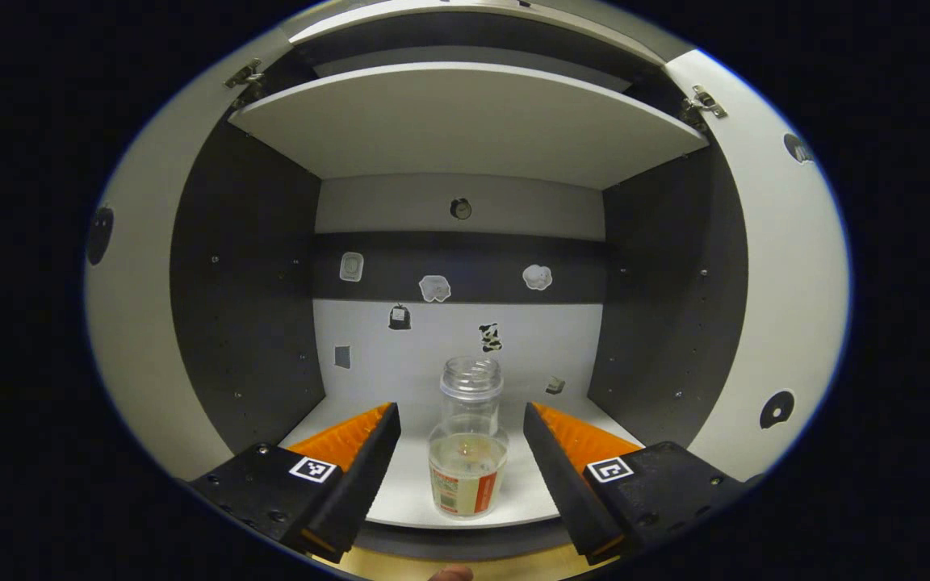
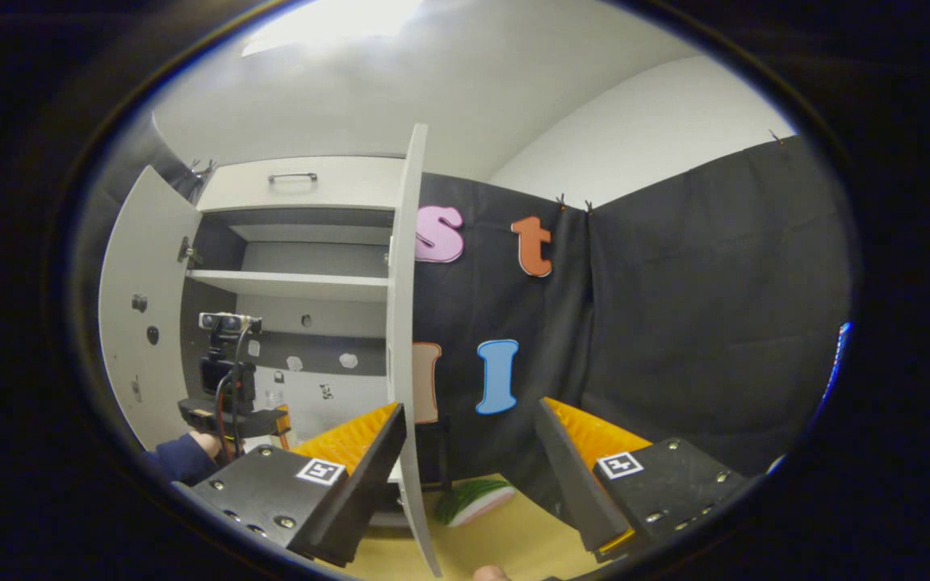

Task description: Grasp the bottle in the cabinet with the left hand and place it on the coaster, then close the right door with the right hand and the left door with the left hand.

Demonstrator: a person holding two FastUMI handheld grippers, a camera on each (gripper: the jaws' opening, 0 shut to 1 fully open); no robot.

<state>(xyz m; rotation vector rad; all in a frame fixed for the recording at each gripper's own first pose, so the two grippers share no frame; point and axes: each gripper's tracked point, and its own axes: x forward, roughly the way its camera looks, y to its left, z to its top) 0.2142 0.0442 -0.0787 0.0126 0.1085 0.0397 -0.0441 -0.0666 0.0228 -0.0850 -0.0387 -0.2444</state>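
The cabinet (image 1: 465, 242) stands with both doors swung wide, its dark side walls framing a pale back panel crossed by a dark band and dotted with small stickers (image 1: 435, 288). A white upper shelf (image 1: 465, 121) spans the inside, and metal hinges show at its top corners. In the left gripper view the bottle (image 1: 470, 440), clear, without a cap and holding a little pale liquid above a red and white label, stands upright on the cabinet's white bottom shelf (image 1: 408, 484), close to that shelf's front edge and about midway between the side walls. The left gripper (image 1: 462, 420) is held level in front of the shelf with its jaws spread wide, one finger on each side of the bottle and neither touching it. The left door (image 1: 130, 323) and right door (image 1: 788, 307) curve away at either side. In the right gripper view the right gripper (image 2: 471, 420) is also spread wide and holds nothing, hanging over a light wooden tabletop (image 2: 505, 541) beside the edge of the open right door. A green and white coaster (image 2: 473, 500) lies on that tabletop near the door's foot. Black cloth (image 2: 715, 323) walls the booth under a white ceiling. Farther off in that view, a hand (image 2: 207, 444) with a dark sleeve holds the left gripper at the cabinet mouth.
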